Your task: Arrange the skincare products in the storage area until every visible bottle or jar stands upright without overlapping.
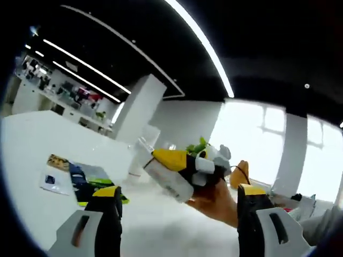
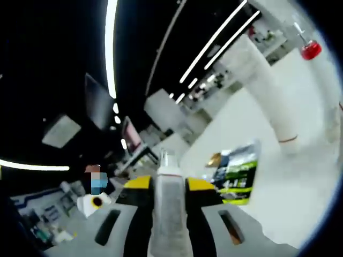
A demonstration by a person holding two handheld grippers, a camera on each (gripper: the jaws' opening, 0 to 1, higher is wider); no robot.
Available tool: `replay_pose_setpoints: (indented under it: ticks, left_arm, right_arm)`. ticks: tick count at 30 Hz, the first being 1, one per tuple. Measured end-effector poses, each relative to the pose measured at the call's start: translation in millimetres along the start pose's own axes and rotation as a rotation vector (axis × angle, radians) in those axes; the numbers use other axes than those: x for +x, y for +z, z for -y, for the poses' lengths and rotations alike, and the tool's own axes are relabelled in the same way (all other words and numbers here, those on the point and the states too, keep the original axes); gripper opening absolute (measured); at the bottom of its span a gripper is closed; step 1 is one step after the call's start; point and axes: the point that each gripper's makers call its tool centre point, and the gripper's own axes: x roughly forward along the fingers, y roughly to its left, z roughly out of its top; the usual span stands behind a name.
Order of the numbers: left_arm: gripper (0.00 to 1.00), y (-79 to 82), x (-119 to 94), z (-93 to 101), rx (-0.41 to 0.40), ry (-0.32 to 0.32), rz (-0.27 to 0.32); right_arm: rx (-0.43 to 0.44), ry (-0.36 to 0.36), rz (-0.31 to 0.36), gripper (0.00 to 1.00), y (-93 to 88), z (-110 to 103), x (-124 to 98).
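A: Right gripper [image 2: 170,206]?
B: Its fingers clamp a white bottle [image 2: 170,214], raised above the desk [image 2: 300,187].
A: Left gripper [image 1: 177,201]?
B: Fingers spread apart, empty. Beyond, leaflets [image 1: 86,179] lie on the desk.

no legible text, print on the bottle [image 1: 170,181] label and the green packet [image 2: 236,172] too blurred to read

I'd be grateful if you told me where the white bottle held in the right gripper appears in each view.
Left gripper view: the white bottle lies tilted at centre, clamped by the right gripper entering from the right.
Right gripper view: the bottle rises at bottom centre between that gripper's own jaws.
Shared landmark: the green-and-black packet on the white table.
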Motion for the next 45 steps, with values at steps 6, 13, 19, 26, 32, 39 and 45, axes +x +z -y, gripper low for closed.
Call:
replay_pose_setpoints:
  ticks: [6, 13, 19, 26, 32, 39, 45]
  left_arm:
    - [0.77, -1.2, 23, -3.8, -0.084, -0.116, -0.053]
    - [0.52, 10.5, 32, 4.3, -0.264, -0.262, -0.059]
    - [0.44, 3.4, 44, -1.2, -0.257, -0.276, -0.117]
    - [0.33, 2.6, 50, 4.8, -0.246, -0.352, -0.132]
    - [0.21, 6.6, 47, 8.3, -0.169, -0.372, -0.166]
    - [0.19, -0.9, 46, -20.8, -0.018, -0.201, -0.213]
    - [0.19, -3.4, 41, -62.8, 0.113, 0.031, -0.209]
  right_arm:
    - [0.035, 0.118, 0.103, 0.21, 17.9, -13, -4]
    - [0.042, 0.220, 0.139, 0.21, 16.2, -30, -12]
    - [0.079, 0.275, 0.214, 0.21, 20.3, -38, -19]
    - [0.080, 0.264, 0.208, 0.21, 15.0, -39, -18]
    - [-0.041, 0.243, 0.247, 0.22, 14.3, -43, -19]
    - [-0.308, 0.110, 0.371, 0.22, 37.1, -20, -24]
    - [-0.352, 0.030, 0.371, 0.37, 42.7, -5, -27]
